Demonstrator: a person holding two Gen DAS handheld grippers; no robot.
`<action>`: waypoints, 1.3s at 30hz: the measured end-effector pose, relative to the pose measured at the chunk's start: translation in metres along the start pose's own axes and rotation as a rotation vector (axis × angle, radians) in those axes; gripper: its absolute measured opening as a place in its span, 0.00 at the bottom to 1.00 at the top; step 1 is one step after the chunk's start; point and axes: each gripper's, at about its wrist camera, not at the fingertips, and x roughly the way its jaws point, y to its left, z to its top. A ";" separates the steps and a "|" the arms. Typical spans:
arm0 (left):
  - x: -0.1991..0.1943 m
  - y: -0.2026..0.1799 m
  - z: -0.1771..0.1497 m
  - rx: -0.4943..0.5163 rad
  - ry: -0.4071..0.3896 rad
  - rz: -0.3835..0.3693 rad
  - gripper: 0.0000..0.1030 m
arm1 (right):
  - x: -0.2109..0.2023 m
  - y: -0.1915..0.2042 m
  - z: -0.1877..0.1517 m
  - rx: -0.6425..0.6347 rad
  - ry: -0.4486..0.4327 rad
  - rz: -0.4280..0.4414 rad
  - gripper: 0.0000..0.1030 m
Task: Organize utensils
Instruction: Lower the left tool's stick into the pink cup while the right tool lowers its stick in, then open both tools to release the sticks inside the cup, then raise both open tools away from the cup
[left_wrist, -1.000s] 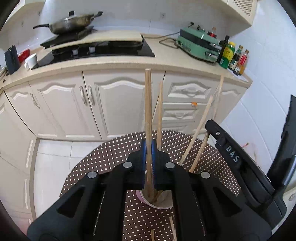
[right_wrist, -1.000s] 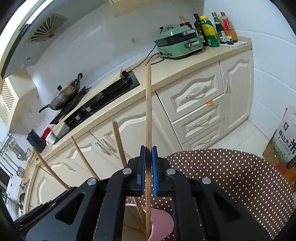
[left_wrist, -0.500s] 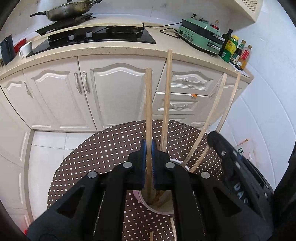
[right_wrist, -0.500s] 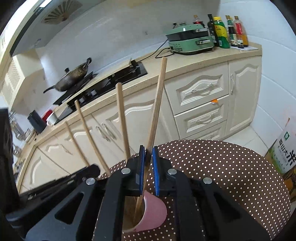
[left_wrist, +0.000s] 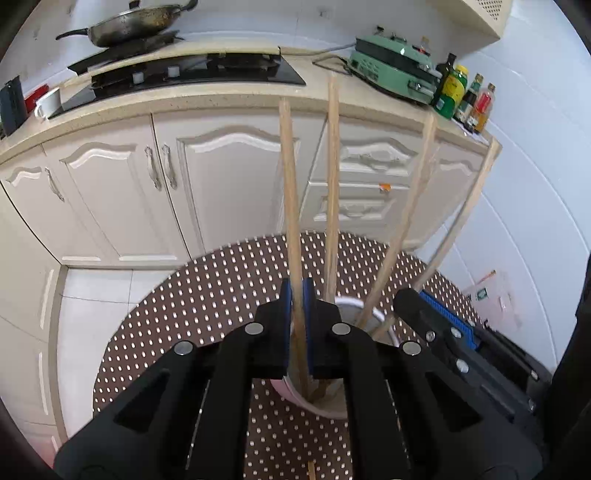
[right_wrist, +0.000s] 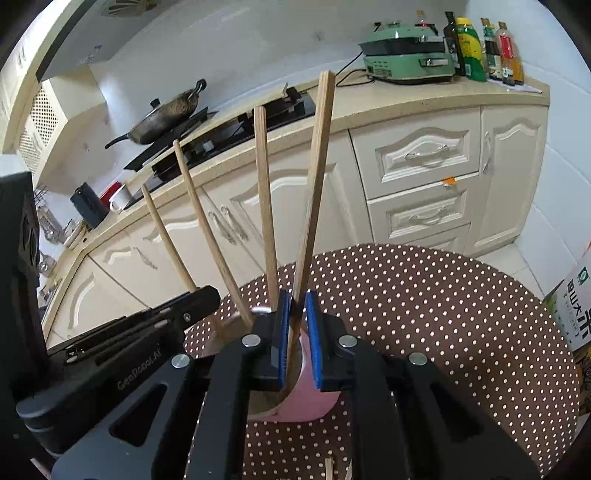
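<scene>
Both grippers' fingers, left (left_wrist: 297, 291) and right (right_wrist: 298, 295), have just loosened around chopsticks (left_wrist: 290, 206) standing in the cup (right_wrist: 310, 406).

Cream cabinets (left_wrist: 229, 177) under a speckled counter (left_wrist: 207, 103), white tiled wall (left_wrist: 535, 110), pale floor tiles (left_wrist: 92, 295).

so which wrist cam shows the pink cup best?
Right wrist: the pink cup shows its pink outer wall and rim below the right gripper. Left wrist shows only part of its rim and inside, behind the left gripper.
</scene>
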 end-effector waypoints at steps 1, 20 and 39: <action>0.002 0.000 -0.001 0.000 0.021 -0.004 0.20 | 0.000 -0.001 0.000 0.000 0.011 0.008 0.10; -0.028 0.006 -0.023 0.005 -0.017 0.060 0.47 | -0.027 -0.027 -0.005 0.026 0.032 -0.050 0.53; -0.095 -0.021 -0.064 0.009 -0.062 0.064 0.47 | -0.092 -0.028 -0.028 0.013 0.024 -0.035 0.73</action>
